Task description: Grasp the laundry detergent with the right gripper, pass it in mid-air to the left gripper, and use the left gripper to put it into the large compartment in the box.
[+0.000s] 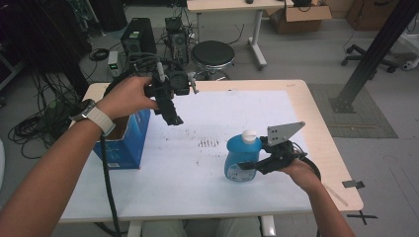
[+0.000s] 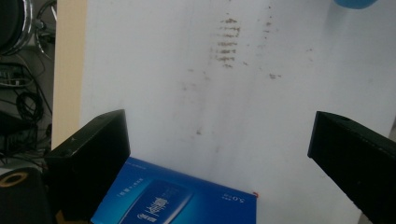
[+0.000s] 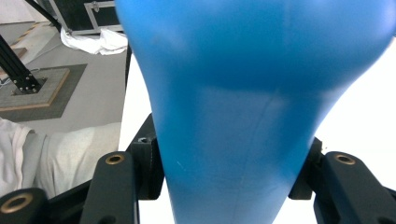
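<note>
Blue carton (image 1: 123, 143), left table edge, open-topped; left gripper (image 1: 170, 116) hovers above it, jaws spread wide, nothing between. Blue plastic bottle (image 1: 242, 158), white cap, right of centre on the white table (image 1: 197, 177): likely liquid-heavy, smooth, slippery (walls may flex). Right gripper (image 1: 252, 165) pinches its narrow waist, the soundest hold.

Taking the open blue box (image 1: 123, 140) as the landmark: it stands at the left edge of the white surface (image 1: 197, 182) and blocks that side. Right of the box lies a wide bare stretch (faintly smudged), free to cross. Farther right, the upright blue bottle (image 1: 241, 157) stands in the way. Above the box's right rim hangs the left gripper (image 1: 173, 118), jaws apart.
</note>
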Tool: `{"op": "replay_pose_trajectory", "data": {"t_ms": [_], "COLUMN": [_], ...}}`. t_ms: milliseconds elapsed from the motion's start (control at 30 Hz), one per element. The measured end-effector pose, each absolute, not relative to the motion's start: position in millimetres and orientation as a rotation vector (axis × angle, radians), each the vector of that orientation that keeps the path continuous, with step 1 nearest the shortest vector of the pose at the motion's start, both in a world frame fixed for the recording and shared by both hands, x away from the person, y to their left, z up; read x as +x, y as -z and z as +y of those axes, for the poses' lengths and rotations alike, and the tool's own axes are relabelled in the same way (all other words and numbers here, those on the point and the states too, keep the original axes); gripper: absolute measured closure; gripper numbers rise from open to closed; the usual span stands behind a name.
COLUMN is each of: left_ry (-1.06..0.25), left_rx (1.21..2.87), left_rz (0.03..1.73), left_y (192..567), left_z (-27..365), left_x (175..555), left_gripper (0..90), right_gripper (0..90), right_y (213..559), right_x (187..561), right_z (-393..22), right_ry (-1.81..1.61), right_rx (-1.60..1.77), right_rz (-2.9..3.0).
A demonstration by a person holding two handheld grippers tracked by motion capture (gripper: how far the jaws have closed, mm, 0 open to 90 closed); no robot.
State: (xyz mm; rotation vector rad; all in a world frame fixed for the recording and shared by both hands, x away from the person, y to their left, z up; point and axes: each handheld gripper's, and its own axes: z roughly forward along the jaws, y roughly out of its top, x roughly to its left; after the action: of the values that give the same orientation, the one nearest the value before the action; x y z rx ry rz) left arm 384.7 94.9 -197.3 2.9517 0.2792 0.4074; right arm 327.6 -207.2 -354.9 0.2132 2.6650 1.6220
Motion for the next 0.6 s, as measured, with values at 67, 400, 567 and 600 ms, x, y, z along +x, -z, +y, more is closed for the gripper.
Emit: {"op": "replay_pose_trajectory", "data": {"t_ms": [67,400,567,600], "left_ry": [-0.403,-0.366,-0.349,-0.342], "left_rx": [2.949,2.943,2.947,2.946], "left_rz": [0.282,0.211,0.182,0.175], "left_y": [197,194,192,191], "left_z": [95,90,87,86], "left_x": [381,357,349,347], "left_gripper": [6.0,6.1,6.2,6.2], "right_gripper": [44.8,44.8,44.8,44.8], "right_y": [353,342,339,339], "right_x": [328,327,327,328], "right_z": [-204,-193,-188,-187], "right_ry": [-1.616,-1.596,-1.589,-1.587], "right_rx": [0.211,0.176,0.158,0.154], "right_rz": [2.670,2.682,2.685,2.686]}}
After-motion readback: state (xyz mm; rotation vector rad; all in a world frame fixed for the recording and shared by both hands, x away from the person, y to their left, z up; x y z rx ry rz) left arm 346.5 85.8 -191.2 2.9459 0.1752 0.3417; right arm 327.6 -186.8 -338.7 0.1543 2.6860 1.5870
